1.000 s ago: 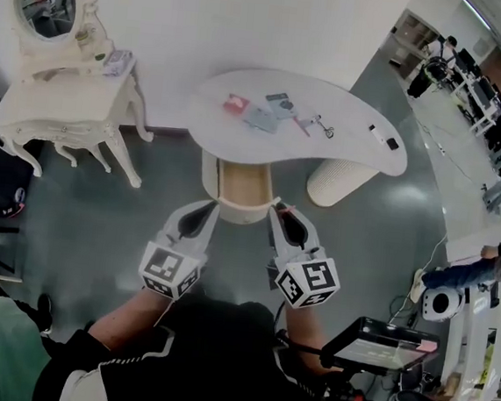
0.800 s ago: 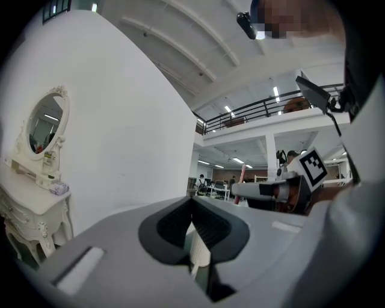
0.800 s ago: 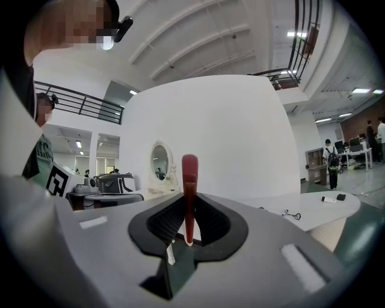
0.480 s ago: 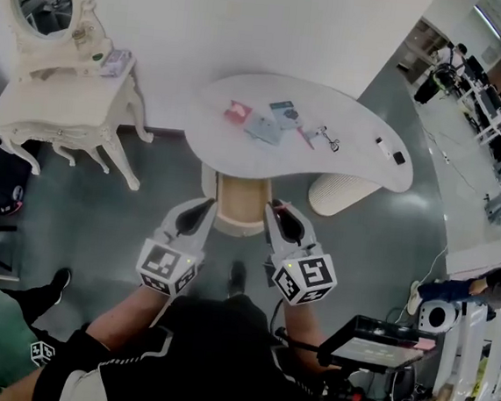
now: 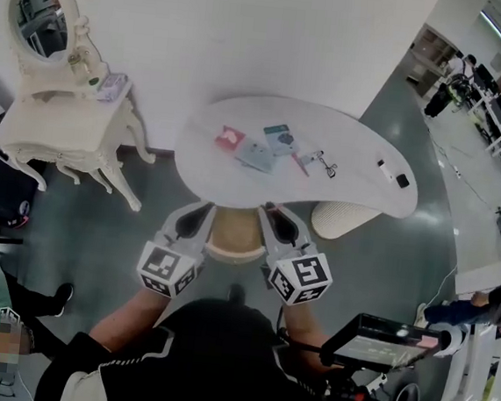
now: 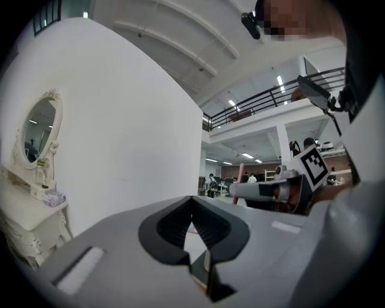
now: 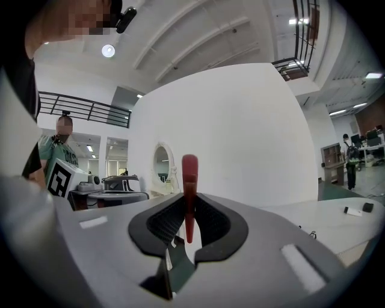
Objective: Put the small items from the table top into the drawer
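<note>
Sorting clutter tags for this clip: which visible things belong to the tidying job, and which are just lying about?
Job: drawer, red item, teal card, grey card, red stick held in right gripper.
Lying about: dressing table, oval mirror.

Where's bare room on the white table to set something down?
Left end of the table, left of the red card; the gap between the clip and the white bar. Crowded in the middle, card to clip.

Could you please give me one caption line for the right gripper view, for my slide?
Right hand-held gripper clamps a thin red stick between its jaws, white table at right.
</note>
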`<state>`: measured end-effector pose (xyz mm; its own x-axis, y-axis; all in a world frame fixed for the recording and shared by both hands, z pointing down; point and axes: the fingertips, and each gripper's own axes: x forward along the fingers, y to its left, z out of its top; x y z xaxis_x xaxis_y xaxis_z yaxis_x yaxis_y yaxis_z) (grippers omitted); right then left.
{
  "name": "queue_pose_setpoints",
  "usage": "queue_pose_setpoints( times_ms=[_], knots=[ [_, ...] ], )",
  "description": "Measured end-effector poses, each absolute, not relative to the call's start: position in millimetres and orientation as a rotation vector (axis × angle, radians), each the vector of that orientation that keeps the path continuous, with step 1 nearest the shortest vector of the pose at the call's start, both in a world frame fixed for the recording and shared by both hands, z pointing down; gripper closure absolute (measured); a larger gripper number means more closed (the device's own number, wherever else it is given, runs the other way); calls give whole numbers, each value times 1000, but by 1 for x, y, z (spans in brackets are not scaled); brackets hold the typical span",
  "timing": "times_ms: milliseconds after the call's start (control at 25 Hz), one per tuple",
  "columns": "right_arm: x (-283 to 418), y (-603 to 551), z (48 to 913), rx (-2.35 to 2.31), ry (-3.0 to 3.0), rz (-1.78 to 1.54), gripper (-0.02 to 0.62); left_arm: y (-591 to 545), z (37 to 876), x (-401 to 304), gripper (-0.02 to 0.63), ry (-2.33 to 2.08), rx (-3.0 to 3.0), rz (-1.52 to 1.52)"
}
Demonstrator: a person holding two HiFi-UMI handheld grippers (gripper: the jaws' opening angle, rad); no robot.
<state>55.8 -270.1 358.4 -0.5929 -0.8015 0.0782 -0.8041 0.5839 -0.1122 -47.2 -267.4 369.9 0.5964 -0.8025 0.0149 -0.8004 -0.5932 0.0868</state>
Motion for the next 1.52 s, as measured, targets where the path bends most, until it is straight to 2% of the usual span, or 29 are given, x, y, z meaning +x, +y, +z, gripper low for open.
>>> queue_pose_setpoints(
  times_ms=[400,960,1520],
  knots=[
    [75,-317,368,1277,-2829,232,540,-309,376,-16,606,-1430,2710,24],
    [58,-353,419,942,-2820,252,540,-337,431,-30,606,-1542,2558,210],
    [12,-339,559,593,-2549,252,540,-336,545,-39,606,-1299,2519,533]
  ],
)
